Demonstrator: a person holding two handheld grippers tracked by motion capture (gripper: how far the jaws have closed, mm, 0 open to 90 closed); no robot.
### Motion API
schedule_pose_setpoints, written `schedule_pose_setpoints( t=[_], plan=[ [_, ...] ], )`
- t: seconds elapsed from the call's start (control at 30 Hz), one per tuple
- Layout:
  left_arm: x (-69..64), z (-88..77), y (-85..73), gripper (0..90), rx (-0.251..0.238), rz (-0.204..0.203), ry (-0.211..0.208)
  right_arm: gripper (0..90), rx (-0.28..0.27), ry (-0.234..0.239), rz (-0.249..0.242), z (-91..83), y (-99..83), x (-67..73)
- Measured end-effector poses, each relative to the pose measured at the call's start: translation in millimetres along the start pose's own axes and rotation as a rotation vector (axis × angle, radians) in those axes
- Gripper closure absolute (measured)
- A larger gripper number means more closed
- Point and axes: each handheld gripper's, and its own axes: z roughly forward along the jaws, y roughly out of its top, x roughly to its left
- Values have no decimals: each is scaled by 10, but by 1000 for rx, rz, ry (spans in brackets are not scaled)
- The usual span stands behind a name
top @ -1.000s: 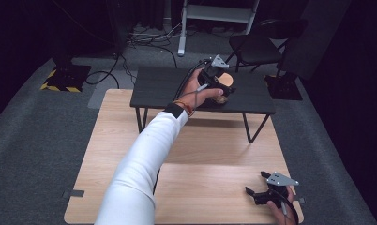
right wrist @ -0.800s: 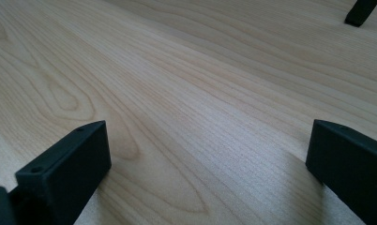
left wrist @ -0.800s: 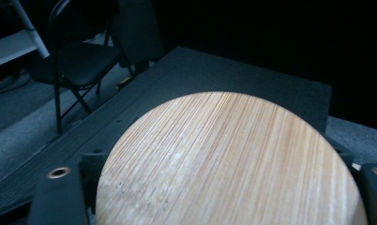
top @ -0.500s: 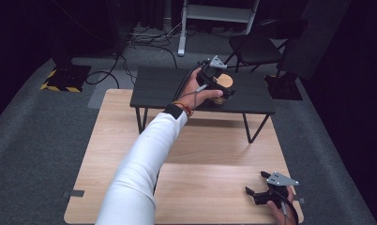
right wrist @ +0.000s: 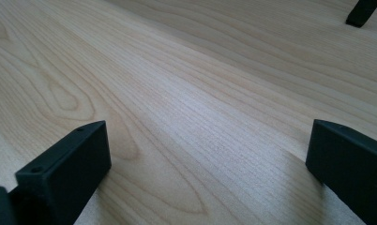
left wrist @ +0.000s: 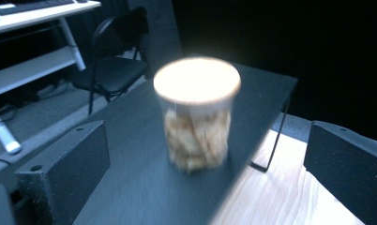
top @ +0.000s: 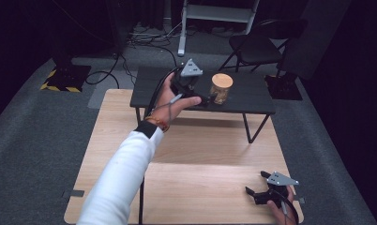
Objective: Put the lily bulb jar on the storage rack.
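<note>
A clear jar (top: pixel 221 89) with a pale round lid and light brown pieces inside stands upright on the small black table (top: pixel 252 98). My left gripper (top: pixel 206 97) hovers just left of it, open, and its jaws point at the jar without touching it. In the left gripper view the jar (left wrist: pixel 196 117) stands ahead, between the two widely spread black fingers (left wrist: pixel 64 168). My right gripper (top: pixel 256 183) rests low over the near right corner of the wooden table (top: pixel 200 150), open, with bare wood (right wrist: pixel 200 103) between its jaws.
The black table stands across the far end of the wooden table, and one of its legs (top: pixel 257 131) comes down onto the wood. Behind it are a black folding chair (top: pixel 261 47), a white stand (top: pixel 182 28) and cables on grey carpet.
My left gripper has drawn back to the left, away from the jar, which now stands in plain sight. The right gripper has stayed put.
</note>
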Motion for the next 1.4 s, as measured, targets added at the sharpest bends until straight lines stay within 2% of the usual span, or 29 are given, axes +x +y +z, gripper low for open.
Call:
schedule_pose_setpoints(
  t=[0.1,0.13,0.17,0.23,0.3,0.33,0.37,0.43,0.47,0.5,0.53,0.57,0.63,0.67,0.7,0.73,0.8,1.0,1.1,1.23,1.4],
  plan=[
    [-96,-186,-162,5,3,7,-2,0,-1,0,0,1,-1,-1],
    [-96,-186,-162,5,3,7,-2,0,-1,0,0,1,-1,-1],
    [-190,-304,-272,4,3,28,12,0,-1,1,0,1,-1,-1],
    [-241,-409,-384,5,4,24,2,0,-1,1,0,1,-1,-1],
    [-289,-500,-493,5,9,32,-2,0,-2,0,-2,2,-3,0],
    [-289,-500,-493,5,9,32,-2,0,-1,0,-1,1,-2,0],
    [-355,-583,-618,4,7,27,10,0,-1,1,-2,1,-1,-1],
    [-400,-654,-760,5,7,14,13,0,-1,0,-2,1,-2,0],
    [-400,-654,-760,4,7,14,13,0,-1,0,-2,1,-2,0],
    [-469,-708,-908,5,14,19,23,0,-1,1,-2,1,-2,-1],
    [-502,-726,-988,5,17,24,27,0,-1,1,-2,1,-2,-1],
    [-545,-736,-1075,4,16,21,37,0,-1,1,-2,1,-2,-2],
    [-584,-749,-1234,5,29,7,32,0,-1,2,-2,1,-2,-2],
    [-584,-749,-1234,5,29,7,32,0,-1,2,-2,1,-2,-2],
    [-657,-747,-1405,6,40,17,47,0,-1,3,-3,1,-2,-4],
    [-657,-747,-1405,7,40,17,47,0,-1,3,-3,1,-2,-4],
    [-680,-734,-1580,7,64,-1,33,0,-2,3,-3,1,-2,-5],
    [-746,-728,-1991,6,83,-29,15,0,-1,7,-5,2,-1,-11],
    [-786,-736,-2129,7,104,-1,15,0,-1,7,-5,2,-1,-12],
    [-788,-729,-2342,7,134,-34,8,0,-1,10,-6,2,-1,-18],
    [-785,-670,-2480,8,207,-34,-6,0,-1,10,-6,2,-1,-19]
  ],
)
